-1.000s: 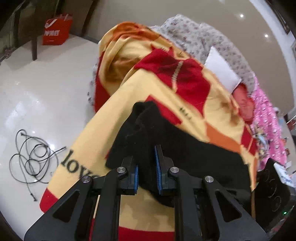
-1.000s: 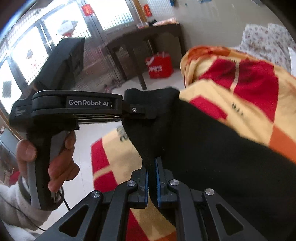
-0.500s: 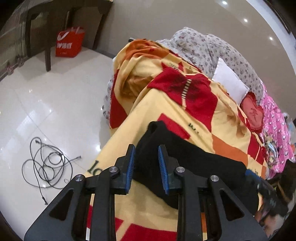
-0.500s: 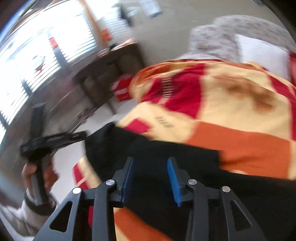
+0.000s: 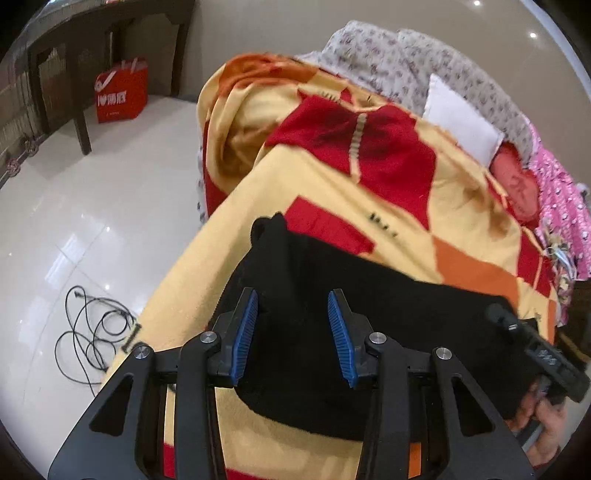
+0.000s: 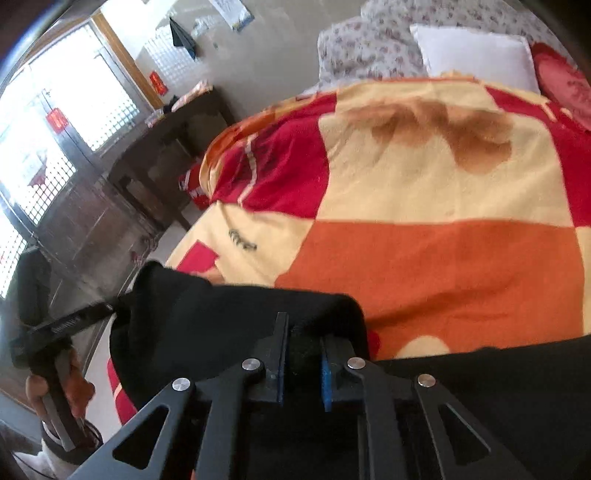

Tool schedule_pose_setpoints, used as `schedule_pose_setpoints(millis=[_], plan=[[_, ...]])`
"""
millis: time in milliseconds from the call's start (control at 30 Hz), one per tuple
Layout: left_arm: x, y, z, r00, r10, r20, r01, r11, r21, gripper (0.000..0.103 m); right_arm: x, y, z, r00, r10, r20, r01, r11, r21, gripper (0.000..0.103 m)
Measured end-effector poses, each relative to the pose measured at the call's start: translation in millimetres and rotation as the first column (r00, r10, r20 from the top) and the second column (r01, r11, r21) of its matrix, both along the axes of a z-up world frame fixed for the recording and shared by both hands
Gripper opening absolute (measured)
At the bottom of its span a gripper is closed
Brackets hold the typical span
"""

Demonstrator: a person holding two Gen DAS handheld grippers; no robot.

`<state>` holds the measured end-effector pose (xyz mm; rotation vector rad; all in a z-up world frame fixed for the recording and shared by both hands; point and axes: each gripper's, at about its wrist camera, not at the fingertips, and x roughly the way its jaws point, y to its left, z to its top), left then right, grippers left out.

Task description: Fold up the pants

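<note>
Left wrist view, left to right: glossy white floor at far left, with a loose black cable coiled on it. Far back, a dark wooden table with a red shopping bag beside its leg. Next comes the bed, covered by a yellow, red and orange blanket whose edge hangs down toward the floor. The black pants lie on the near part of the blanket, running from a bunched corner at the left across to the right.

Left gripper: jaws apart at a middling gap and opening. The blue pads stand clear of the cloth on both sides; the pants are seen between and below them, not pinched.

Further right: a white pillow on a floral sheet, then pink patterned fabric at the far right edge. Near right corner: the right gripper's body, with a hand on its handle.

Right wrist view, left to right: bright latticed windows, with the left gripper seen side-on below them, gripped by a hand in a light sleeve. The pants' near edge spreads from there toward the centre.

Right gripper: jaws narrow and closing, a fold of the pants' edge pinched between the pads. More black cloth fills the near right, with the blanket beyond it.
</note>
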<state>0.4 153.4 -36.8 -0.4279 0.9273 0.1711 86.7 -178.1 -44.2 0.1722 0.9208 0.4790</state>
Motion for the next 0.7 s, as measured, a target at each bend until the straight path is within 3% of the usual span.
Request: schedule_pose_setpoints(millis=[167, 233, 333, 433, 467, 533, 600, 700], plan=[[1.9, 7.3, 6.7, 0.999, 0.027, 0.027, -0.026, 1.000, -0.008, 0.038, -4.8, 2.3, 19.4, 0.997, -0.003, 0.078, 0.012, 0.993, -0.115, 0.009], [6.8, 12.9, -4.2, 0.999, 0.051, -0.003, -0.051, 0.999, -0.003, 0.040, -1.4, 2.8, 10.6, 0.998, -0.018, 0.063, 0.027, 0.989, -0.144, 0.009], [10.5, 27.4, -23.6, 0.997, 0.072, -0.032, -0.075, 0.994, -0.076, 0.046, 6.9, 5.2, -10.7, 1.000, -0.028, 0.002, 0.028, 0.983, -0.179, 0.009], [9.2, 35.2, -19.4, 0.997, 0.072, -0.033, -0.075, 0.991, -0.107, 0.048, 6.5, -3.6, -4.8, 0.998, -0.060, -0.003, 0.059, 0.988, -0.140, 0.013], [8.5, 35.8, -16.4, 0.997, 0.074, -0.030, -0.076, 0.992, -0.101, 0.048, 4.1, -7.3, 3.9, 0.996, -0.083, 0.012, 0.084, 0.987, -0.136, 0.019], [6.1, 34.9, -10.2, 0.997, 0.076, -0.026, -0.077, 0.995, -0.063, 0.048, -5.6, -9.5, 29.0, 0.990, -0.109, 0.084, 0.121, 0.981, -0.150, 0.020], [2.2, 34.9, -7.1, 0.997, 0.079, -0.016, -0.079, 0.996, -0.049, 0.048, -11.8, -4.5, 46.8, 0.990, -0.078, 0.119, 0.093, 0.989, -0.118, 0.021], [-2.6, 36.3, -8.0, 0.996, 0.081, -0.024, -0.083, 0.995, -0.057, 0.048, -12.5, 28.1, 57.5, 0.991, 0.057, 0.120, -0.048, 0.996, -0.078, 0.023]])
